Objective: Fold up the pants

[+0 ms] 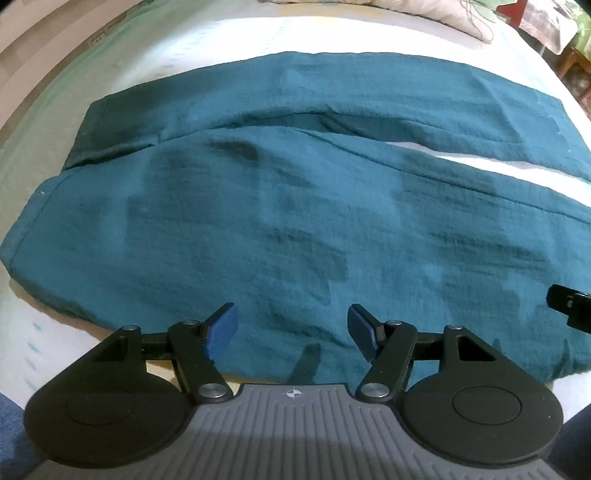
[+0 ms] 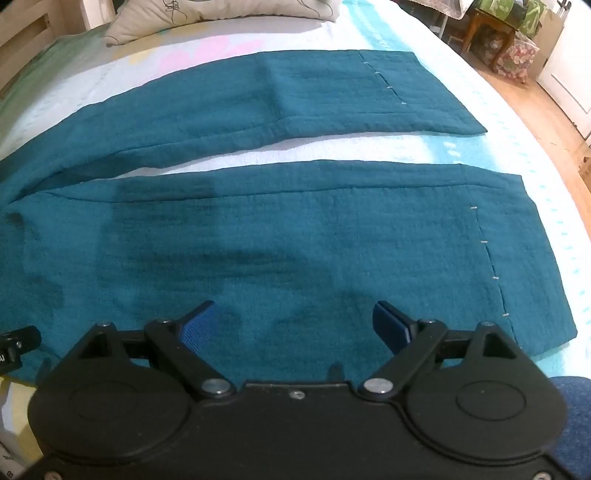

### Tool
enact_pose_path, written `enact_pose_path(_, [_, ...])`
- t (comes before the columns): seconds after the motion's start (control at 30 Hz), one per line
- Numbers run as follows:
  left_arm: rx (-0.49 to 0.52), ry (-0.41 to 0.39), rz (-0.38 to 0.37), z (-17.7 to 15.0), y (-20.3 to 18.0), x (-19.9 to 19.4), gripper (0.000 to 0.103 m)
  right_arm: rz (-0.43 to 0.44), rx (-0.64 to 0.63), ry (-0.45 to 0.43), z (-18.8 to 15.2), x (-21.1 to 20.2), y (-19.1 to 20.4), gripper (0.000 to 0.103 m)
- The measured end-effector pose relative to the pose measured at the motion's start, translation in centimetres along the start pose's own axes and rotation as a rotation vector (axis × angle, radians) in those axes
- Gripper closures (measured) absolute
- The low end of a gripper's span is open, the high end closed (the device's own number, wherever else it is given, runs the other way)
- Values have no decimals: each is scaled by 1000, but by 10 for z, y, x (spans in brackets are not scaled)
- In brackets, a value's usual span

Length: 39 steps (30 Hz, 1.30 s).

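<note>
On the bed point(image 2: 480, 122) teal pants point(image 2: 295, 236) lie flat under both spread grippers.

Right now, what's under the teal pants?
The pants lie flat on a pale patterned bedsheet, which shows in the gap between the two legs and around the hems. Whatever lies beneath the fabric itself is covered and cannot be seen.

A bed point(image 2: 480, 122) with a pale patterned sheet carries spread teal pants point(image 2: 295, 240) and a pillow point(image 2: 221, 14).
</note>
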<state>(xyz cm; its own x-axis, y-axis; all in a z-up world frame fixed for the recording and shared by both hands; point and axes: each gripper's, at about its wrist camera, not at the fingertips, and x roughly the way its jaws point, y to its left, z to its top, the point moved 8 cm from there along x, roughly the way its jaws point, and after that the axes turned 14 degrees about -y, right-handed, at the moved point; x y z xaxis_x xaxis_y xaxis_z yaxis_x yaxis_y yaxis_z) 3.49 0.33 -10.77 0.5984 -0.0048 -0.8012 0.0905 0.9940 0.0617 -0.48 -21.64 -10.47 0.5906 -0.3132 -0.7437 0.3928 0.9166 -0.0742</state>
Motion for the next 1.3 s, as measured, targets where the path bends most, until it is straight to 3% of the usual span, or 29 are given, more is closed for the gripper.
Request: enact_pose_path(1.3, [10,22,-5,-4,-5,3,38,3,4,-1,-1,4,1,13])
